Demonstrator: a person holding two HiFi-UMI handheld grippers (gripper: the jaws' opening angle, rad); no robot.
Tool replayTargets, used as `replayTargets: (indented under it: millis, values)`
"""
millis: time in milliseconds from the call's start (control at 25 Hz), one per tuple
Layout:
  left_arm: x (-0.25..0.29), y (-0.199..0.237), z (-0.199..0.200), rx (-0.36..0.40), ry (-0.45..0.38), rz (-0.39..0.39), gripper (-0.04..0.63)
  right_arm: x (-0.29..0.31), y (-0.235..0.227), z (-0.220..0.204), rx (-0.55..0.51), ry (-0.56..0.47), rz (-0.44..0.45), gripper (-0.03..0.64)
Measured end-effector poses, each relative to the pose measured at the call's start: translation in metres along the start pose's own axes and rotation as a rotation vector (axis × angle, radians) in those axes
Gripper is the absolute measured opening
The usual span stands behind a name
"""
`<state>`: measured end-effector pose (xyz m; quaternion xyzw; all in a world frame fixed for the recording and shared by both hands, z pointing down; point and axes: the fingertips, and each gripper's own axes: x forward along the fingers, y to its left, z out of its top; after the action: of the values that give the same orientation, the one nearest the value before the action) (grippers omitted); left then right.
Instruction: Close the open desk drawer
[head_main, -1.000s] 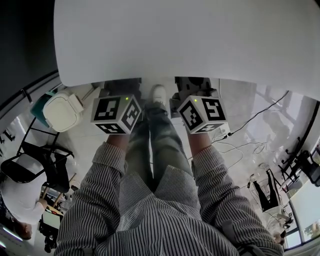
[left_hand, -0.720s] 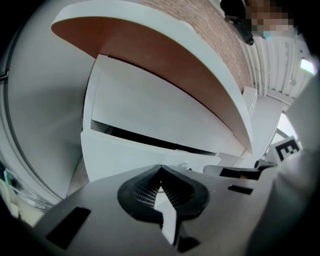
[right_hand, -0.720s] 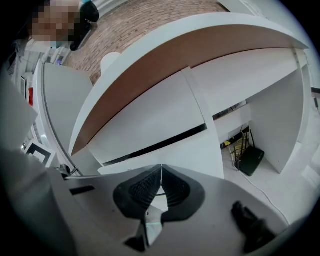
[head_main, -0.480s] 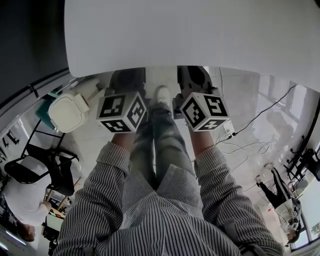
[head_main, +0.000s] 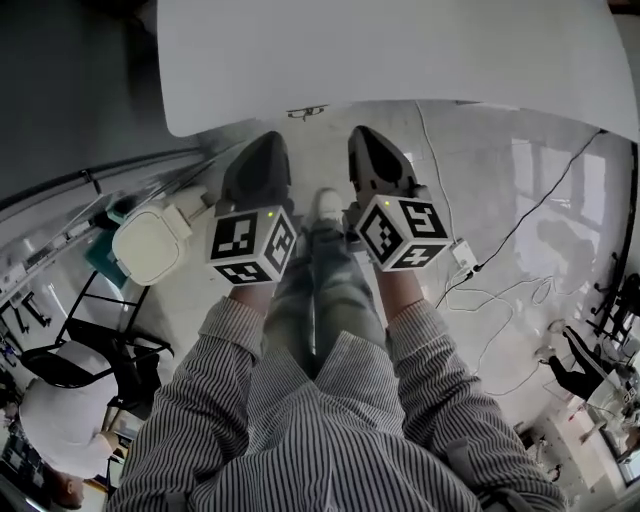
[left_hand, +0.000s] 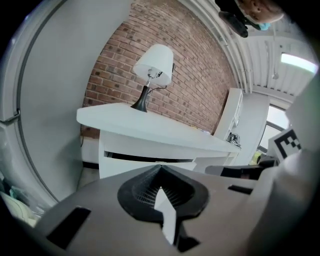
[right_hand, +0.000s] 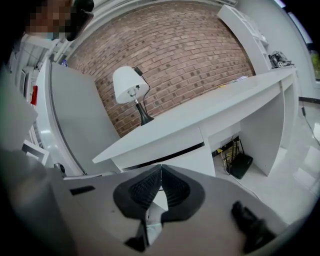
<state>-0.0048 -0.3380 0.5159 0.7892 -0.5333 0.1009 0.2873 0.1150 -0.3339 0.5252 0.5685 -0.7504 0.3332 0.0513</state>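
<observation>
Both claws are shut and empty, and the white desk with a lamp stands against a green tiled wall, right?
Not quite: the wall behind the desk is red-brown brick, not green tile, as the right gripper view shows. The left gripper and right gripper are shut and empty, and the lamp stands on the white desk.

Brick wall (right_hand: 190, 55) was ahead of right gripper (right_hand: 160, 171); white-shade lamp (right_hand: 129, 85) up-left of it; pale glossy floor (right_hand: 304, 180) far right.

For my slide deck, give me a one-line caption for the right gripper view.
Right gripper, jaws together and empty, faces a white desk with a lamp before a brick wall.
</observation>
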Motion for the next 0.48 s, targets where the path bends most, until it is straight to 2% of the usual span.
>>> replayTargets:
  millis: [480]
  values:
    - [-0.102,-0.033,0.046,0.011,-0.098,-0.087,0.011,-0.092,0.064,0.030,-0.024,-0.096,-0.004,0.017]
